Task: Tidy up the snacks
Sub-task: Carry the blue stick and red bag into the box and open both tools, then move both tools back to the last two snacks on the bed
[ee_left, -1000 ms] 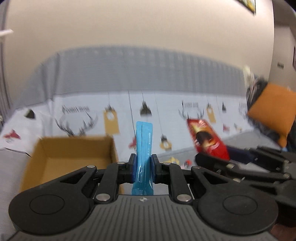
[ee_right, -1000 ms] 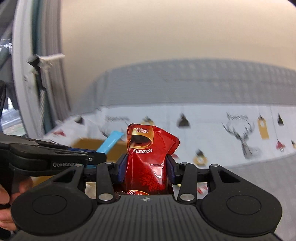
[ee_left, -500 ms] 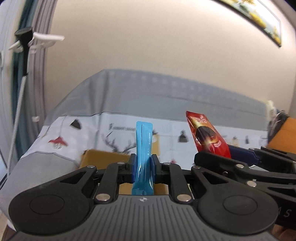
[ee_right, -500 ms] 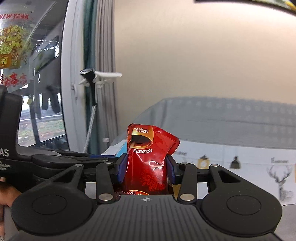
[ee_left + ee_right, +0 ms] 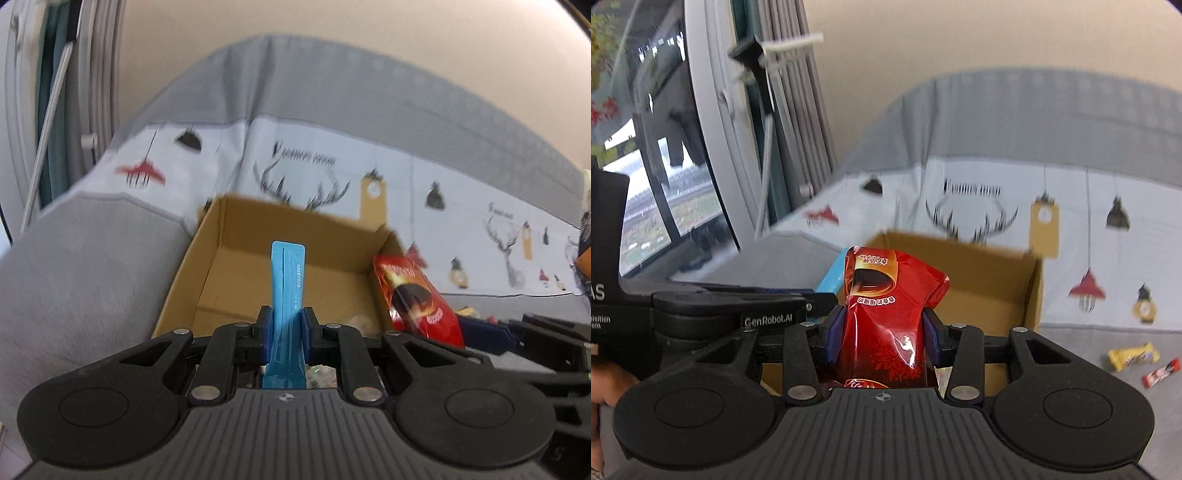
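A thin blue snack packet stands upright in my left gripper, which is shut on it over the near edge of the open cardboard box. My right gripper is shut on a red snack bag, held just in front of the same cardboard box. In the left wrist view the red snack bag and the right gripper's arm show at the box's right side. In the right wrist view the left gripper's body sits at the left, with a corner of the blue packet behind the red bag.
The box rests on a grey sofa covered by a white printed cloth. A yellow snack and a small red-white snack lie on the seat at right. A window and curtains stand at left.
Both grippers have swung left and dropped toward the box, each still holding its snack. The box now fills the middle of both views.
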`<state>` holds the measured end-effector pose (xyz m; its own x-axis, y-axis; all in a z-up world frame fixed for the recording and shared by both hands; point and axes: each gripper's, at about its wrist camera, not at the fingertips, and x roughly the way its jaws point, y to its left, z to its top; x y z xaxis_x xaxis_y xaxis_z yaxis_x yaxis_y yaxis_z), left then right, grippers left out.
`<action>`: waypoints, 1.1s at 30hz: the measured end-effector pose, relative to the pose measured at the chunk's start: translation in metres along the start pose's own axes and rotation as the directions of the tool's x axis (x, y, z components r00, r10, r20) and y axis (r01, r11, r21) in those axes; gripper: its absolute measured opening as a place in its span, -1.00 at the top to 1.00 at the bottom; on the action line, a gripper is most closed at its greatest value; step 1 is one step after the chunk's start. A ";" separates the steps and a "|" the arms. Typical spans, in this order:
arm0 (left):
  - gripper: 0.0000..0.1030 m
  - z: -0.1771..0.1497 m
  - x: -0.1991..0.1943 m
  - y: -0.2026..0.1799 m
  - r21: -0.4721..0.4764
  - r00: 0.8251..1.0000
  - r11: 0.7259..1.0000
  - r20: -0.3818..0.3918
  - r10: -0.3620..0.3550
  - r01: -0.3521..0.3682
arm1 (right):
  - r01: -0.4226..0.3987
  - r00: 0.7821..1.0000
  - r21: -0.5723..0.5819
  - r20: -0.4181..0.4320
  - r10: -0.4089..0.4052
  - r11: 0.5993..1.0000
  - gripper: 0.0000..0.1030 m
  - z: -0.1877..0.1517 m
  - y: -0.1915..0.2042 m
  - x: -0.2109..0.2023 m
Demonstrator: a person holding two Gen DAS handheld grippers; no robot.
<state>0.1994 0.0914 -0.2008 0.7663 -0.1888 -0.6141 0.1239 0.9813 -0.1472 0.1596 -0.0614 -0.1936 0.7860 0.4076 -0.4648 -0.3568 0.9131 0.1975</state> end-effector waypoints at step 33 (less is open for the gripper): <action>-0.87 -0.003 -0.028 -0.082 0.105 0.997 0.992 0.020 -0.077 0.074 | 0.122 0.991 0.136 0.035 -0.128 0.983 -0.62 -0.029 -0.053 -0.052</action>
<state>0.1659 0.0161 -0.1740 0.7673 -0.2627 -0.5850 0.2457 0.9631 -0.1103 0.1229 -0.1314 -0.2049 0.8422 0.2875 -0.4561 -0.1861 0.9490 0.2545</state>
